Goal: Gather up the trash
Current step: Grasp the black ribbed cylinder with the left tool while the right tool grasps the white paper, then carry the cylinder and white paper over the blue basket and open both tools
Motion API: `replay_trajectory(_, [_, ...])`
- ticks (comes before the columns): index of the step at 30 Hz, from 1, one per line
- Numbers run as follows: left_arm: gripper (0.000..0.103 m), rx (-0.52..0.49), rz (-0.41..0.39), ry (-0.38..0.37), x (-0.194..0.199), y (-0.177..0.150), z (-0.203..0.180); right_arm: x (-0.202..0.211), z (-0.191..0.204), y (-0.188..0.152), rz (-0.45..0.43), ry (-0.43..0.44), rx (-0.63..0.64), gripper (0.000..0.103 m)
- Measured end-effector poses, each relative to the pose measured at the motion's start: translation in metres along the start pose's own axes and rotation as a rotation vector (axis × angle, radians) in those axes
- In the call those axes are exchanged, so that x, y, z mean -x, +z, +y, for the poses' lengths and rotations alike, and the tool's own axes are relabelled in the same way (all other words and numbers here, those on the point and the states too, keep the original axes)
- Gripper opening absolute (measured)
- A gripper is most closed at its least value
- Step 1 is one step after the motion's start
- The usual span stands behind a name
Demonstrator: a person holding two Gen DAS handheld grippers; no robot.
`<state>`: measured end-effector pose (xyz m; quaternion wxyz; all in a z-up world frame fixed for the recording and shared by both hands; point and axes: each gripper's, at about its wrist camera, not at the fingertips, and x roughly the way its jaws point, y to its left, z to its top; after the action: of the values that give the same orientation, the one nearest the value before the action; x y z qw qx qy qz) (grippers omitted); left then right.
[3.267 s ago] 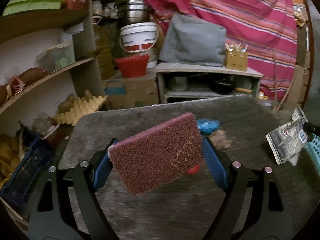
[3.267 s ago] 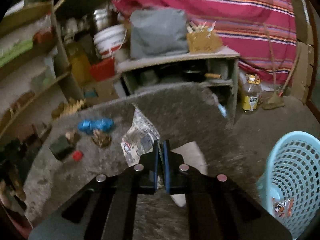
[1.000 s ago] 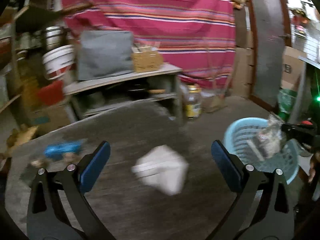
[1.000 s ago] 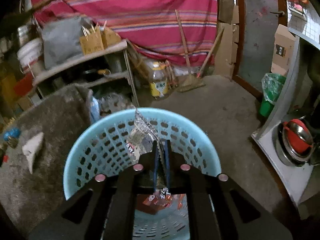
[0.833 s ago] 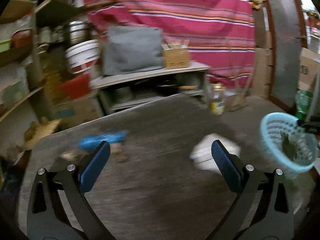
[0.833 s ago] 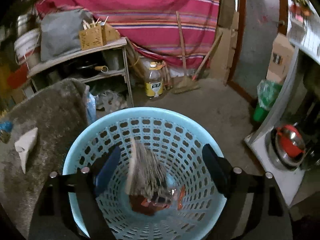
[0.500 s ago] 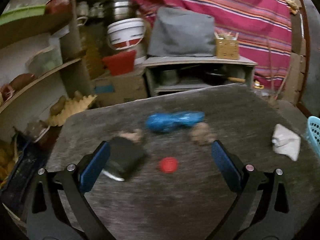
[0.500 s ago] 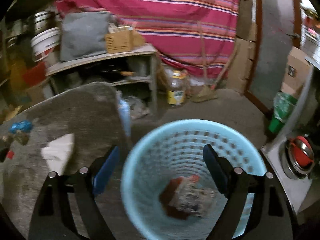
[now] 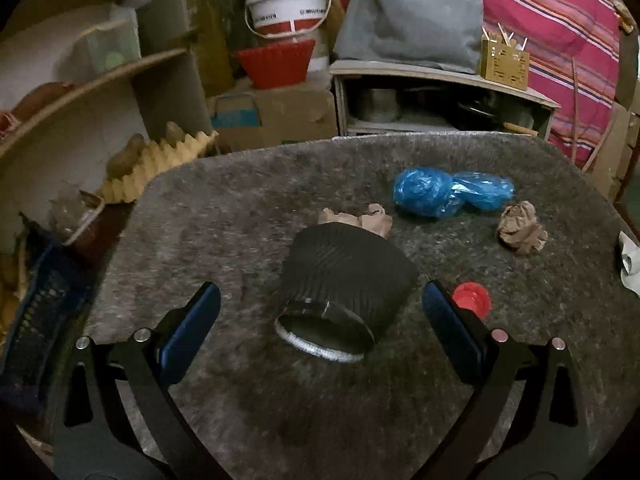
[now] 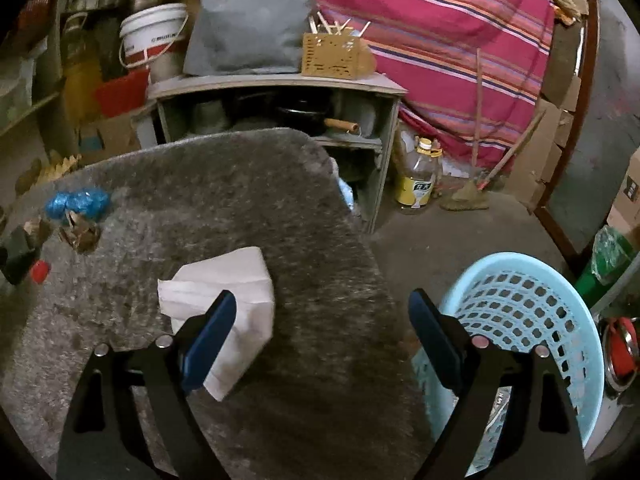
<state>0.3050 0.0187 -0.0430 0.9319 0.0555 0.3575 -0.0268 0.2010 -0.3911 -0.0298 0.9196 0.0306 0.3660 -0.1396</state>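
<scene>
Left tool (image 9: 320, 328): spread, empty. Worktop (image 9: 240, 208), near to far: 1 black cup (image 9: 344, 280) (on its side, between the fingers), 1 red cap (image 9: 471, 299), 2 brown paper wads (image 9: 520, 228), 1 blue bag (image 9: 448, 192). Right tool (image 10: 322, 338): spread, empty; 1 white napkin (image 10: 224, 292) by its left finger; 1 basket (image 10: 520, 312) on floor, right.

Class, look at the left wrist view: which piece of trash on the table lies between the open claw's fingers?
The black ribbed cup, lying on its side. The red cap, blue bag and brown paper wads sit outside the left claw.
</scene>
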Motion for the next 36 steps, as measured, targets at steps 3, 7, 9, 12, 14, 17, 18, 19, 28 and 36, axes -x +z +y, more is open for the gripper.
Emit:
replay_trajectory(3, [0.098,-0.023,0.015,0.000,-0.016,0.003,-0.004,-0.008,0.005,0.002,0.016,0.018,-0.004,0.086])
replay_trajectory(7, [0.080,-0.045,0.058,-0.058,-0.033,0.004,-0.010,-0.016,0.014,0.004,0.029,0.019,0.011,0.086])
replay_trajectory(9, [0.080,-0.034,0.057,-0.059,-0.033,0.004,-0.008,-0.019,0.017,0.006,0.032,0.030,0.006,0.086])
replay_trajectory(12, [0.080,-0.024,0.050,-0.059,-0.026,0.004,-0.004,-0.026,0.023,0.007,0.049,0.054,-0.004,0.086])
replay_trajectory(14, [0.080,-0.015,0.043,-0.050,-0.018,0.003,0.003,-0.030,0.029,0.007,0.057,0.060,-0.001,0.086])
replay_trajectory(17, [0.080,-0.007,0.028,-0.017,-0.001,0.002,0.015,-0.032,0.036,0.008,0.062,0.065,0.013,0.086])
replay_trajectory(18, [0.080,0.000,0.023,-0.011,0.004,0.002,0.020,-0.032,0.038,0.008,0.064,0.066,0.016,0.086])
replay_trajectory(19, [0.080,0.009,0.013,-0.001,0.011,0.002,0.025,-0.033,0.038,0.007,0.066,0.065,0.019,0.086])
replay_trajectory(28, [0.080,0.008,-0.056,0.059,0.047,-0.001,0.030,-0.042,0.037,-0.001,0.109,0.122,-0.038,0.084])
replay_trajectory(36, [0.080,0.019,-0.070,0.049,0.054,0.002,0.018,-0.034,0.050,-0.009,0.109,0.194,0.008,0.033])
